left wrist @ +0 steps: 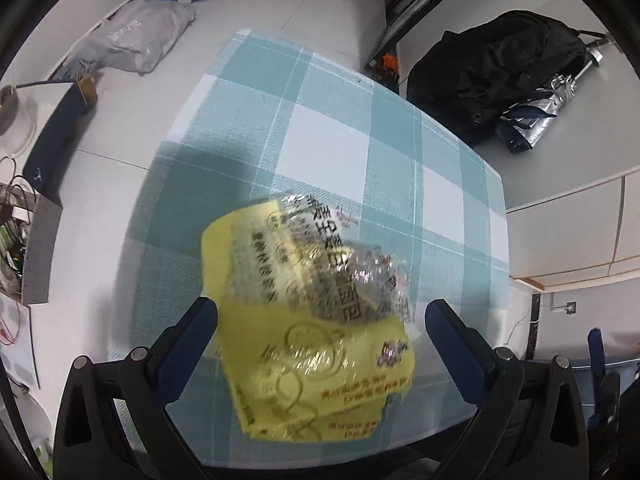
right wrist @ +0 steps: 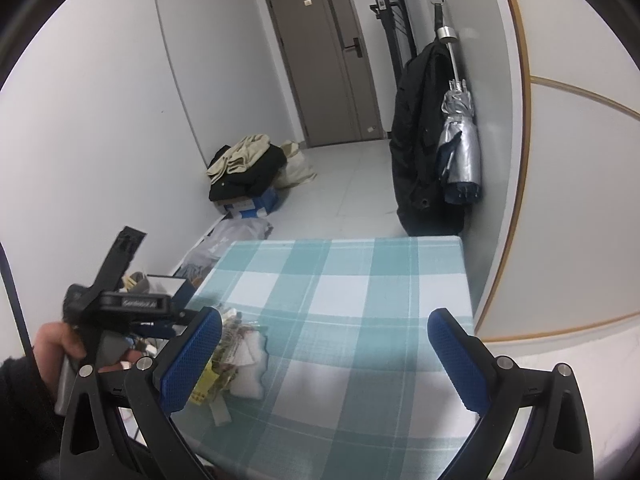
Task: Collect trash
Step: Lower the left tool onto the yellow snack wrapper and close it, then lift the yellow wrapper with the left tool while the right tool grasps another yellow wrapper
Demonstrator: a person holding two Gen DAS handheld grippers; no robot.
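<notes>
Left gripper (left wrist: 320,332) sat low over the near part of the bench (left wrist: 400,128), which was covered by a teal-and-white checked cloth. Jaws were spread wide, one on each side of a yellow wrapper (left wrist: 304,344) with crinkled clear film on top. The wrapper was blurred in the left wrist view; it lay between the jaws, and contact with either one could not be told.

Right gripper (right wrist: 324,356) was held over the same bench, jaws spread wide with only cloth between them. In the right wrist view the wrapper (right wrist: 208,384) and a white crumpled tissue (right wrist: 252,364) lay together at the bench's near left edge, just beside the right gripper's left finger. The person's hand (right wrist: 52,344) held the left gripper's handle at the lower left of that view.

A black coat (right wrist: 420,136) and a silver folded umbrella (right wrist: 460,148) hung on the wall beyond the far end of the bench. A pile of clothes (right wrist: 244,168) sat on a box on the floor near the door (right wrist: 324,60).
</notes>
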